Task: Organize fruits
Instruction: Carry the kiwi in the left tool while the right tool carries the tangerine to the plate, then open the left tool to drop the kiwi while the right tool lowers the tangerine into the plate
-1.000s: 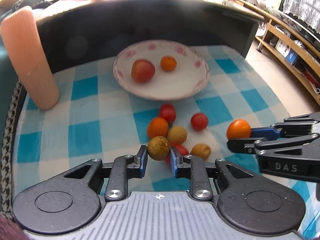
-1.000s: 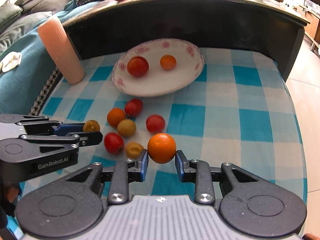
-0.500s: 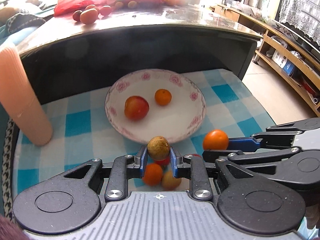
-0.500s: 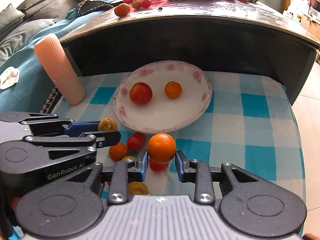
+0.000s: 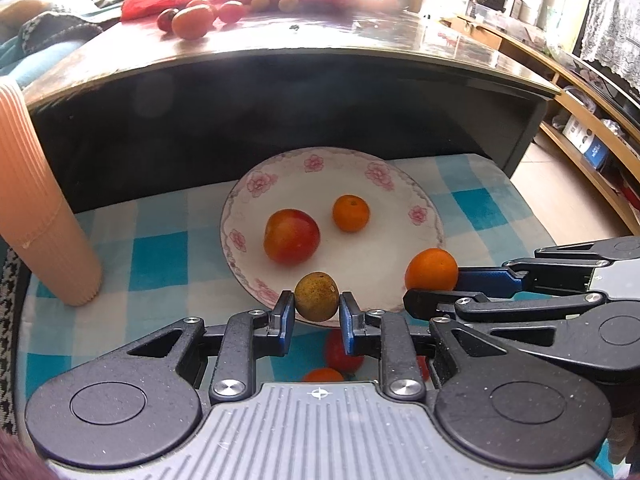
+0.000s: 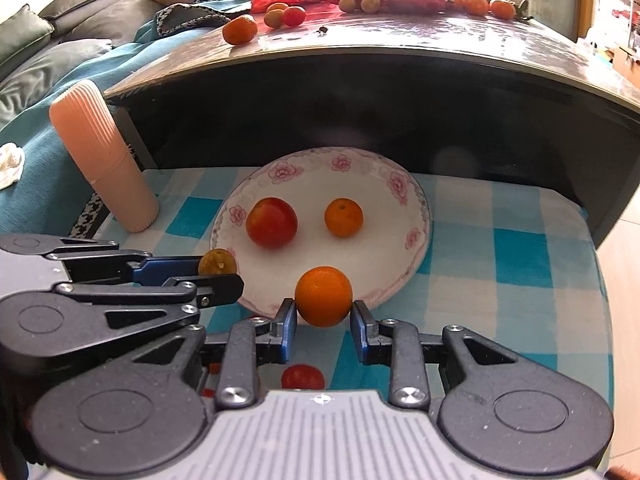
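A white plate with pink flowers (image 5: 394,184) (image 6: 416,200) lies on the blue checked cloth and holds a red fruit (image 5: 291,236) (image 6: 271,227) and a small orange (image 5: 351,213) (image 6: 343,217). My left gripper (image 5: 316,307) (image 6: 224,270) is shut on a brown-yellow round fruit (image 5: 316,296) (image 6: 218,262), held over the plate's near left rim. Beside it my right gripper (image 6: 323,310) (image 5: 430,286) is shut on an orange (image 6: 323,296) (image 5: 431,270) above the plate's near edge. Loose red and orange fruits (image 5: 342,354) (image 6: 303,376) lie on the cloth beneath the grippers, mostly hidden.
A ribbed peach cylinder (image 5: 36,208) (image 6: 104,160) stands at the left of the cloth. Behind the plate rises a dark table (image 5: 320,64) with more fruit and red bags on top (image 6: 296,8). Wooden shelves (image 5: 592,128) and floor lie to the right, a sofa (image 6: 60,40) to the left.
Both grippers have carried their fruit forward from over the loose pile to the plate's near rim. The pile has slid under the grippers, and the plate looks closer.
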Action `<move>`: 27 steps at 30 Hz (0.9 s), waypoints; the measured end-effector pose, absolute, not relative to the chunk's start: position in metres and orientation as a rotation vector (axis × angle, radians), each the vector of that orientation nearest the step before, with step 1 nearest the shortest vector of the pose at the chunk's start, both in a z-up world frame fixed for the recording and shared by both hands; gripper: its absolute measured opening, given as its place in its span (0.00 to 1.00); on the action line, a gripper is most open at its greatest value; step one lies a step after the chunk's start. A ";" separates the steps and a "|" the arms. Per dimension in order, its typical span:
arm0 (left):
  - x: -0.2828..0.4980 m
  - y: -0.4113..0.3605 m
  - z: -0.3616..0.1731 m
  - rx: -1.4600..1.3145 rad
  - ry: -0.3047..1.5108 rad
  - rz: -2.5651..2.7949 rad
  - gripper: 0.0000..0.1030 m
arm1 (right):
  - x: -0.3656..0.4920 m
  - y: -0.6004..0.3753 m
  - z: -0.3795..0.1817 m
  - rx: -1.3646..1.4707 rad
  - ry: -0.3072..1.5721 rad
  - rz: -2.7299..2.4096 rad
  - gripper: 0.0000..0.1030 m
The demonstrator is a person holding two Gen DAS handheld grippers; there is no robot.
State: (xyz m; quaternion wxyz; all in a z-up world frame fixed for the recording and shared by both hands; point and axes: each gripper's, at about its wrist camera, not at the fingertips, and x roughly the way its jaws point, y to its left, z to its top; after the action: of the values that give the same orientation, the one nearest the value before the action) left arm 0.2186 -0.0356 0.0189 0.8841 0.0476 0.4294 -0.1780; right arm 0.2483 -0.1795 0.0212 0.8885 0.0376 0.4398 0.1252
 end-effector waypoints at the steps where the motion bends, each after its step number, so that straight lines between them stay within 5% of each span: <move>1: 0.221 -0.034 0.018 0.094 0.898 -0.367 0.29 | 0.250 -0.178 0.020 0.078 0.913 0.262 0.44; 27: 0.236 -0.036 0.005 0.108 0.894 -0.351 0.32 | 0.276 -0.184 -0.002 0.121 0.871 0.255 0.45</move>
State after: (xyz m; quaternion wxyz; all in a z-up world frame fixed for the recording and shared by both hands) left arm 0.2363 -0.0363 0.0053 0.8856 0.0519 0.4296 -0.1687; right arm 0.2763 -0.1841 -0.0020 0.8971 0.0586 0.4204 0.1229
